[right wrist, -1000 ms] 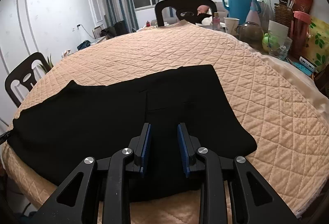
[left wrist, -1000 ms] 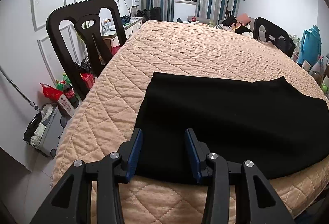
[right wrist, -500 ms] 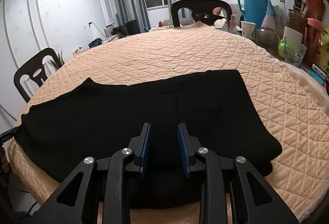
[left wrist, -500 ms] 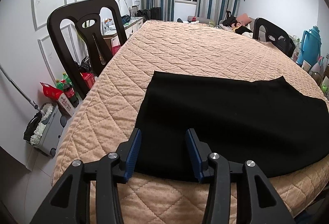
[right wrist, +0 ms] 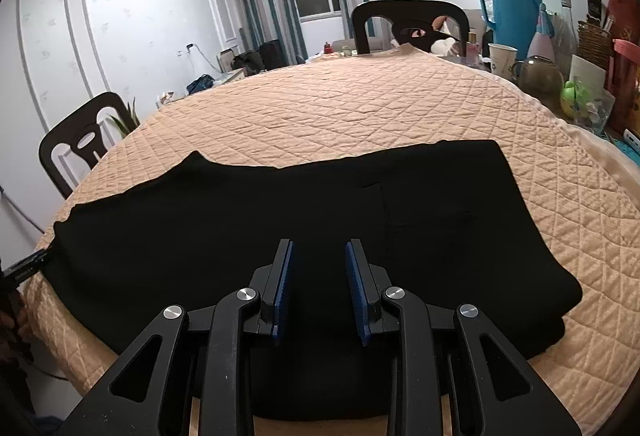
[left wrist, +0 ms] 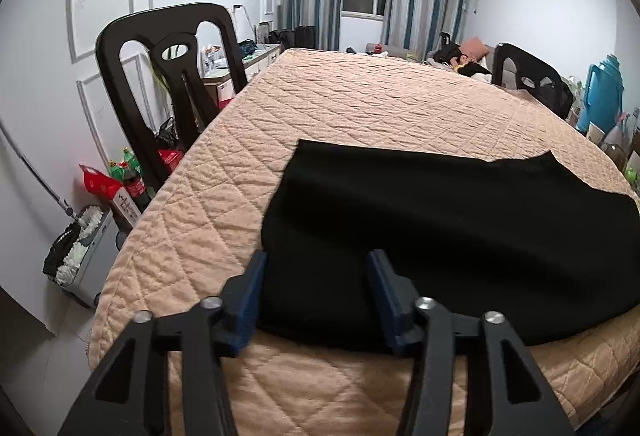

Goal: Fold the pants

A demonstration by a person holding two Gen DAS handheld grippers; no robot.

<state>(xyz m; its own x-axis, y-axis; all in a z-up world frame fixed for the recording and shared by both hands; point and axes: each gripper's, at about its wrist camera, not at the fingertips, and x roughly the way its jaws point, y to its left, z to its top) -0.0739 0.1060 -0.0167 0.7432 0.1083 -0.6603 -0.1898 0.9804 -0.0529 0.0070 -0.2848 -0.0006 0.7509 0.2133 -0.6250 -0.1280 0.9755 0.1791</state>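
Observation:
Black pants [left wrist: 440, 236] lie flat, folded lengthwise, across the near side of a round table with a peach quilted cover [left wrist: 360, 108]. My left gripper [left wrist: 318, 272] is open, above the pants' left end near the table edge. My right gripper [right wrist: 319, 260] is open and empty, over the near edge of the pants [right wrist: 280, 220] around their middle. The left gripper's tip shows at the far left in the right wrist view [right wrist: 28, 264].
Black chairs stand at the left [left wrist: 168, 76] and far side [right wrist: 408, 24]. A blue thermos [right wrist: 510, 0], cups, jars and bags crowd the right side. Bottles and a mop bucket [left wrist: 80, 256] sit on the floor at left.
Both grippers have drawn back toward the near table edge and stay open. The right view has shifted left along the pants. The pants lie unmoved.

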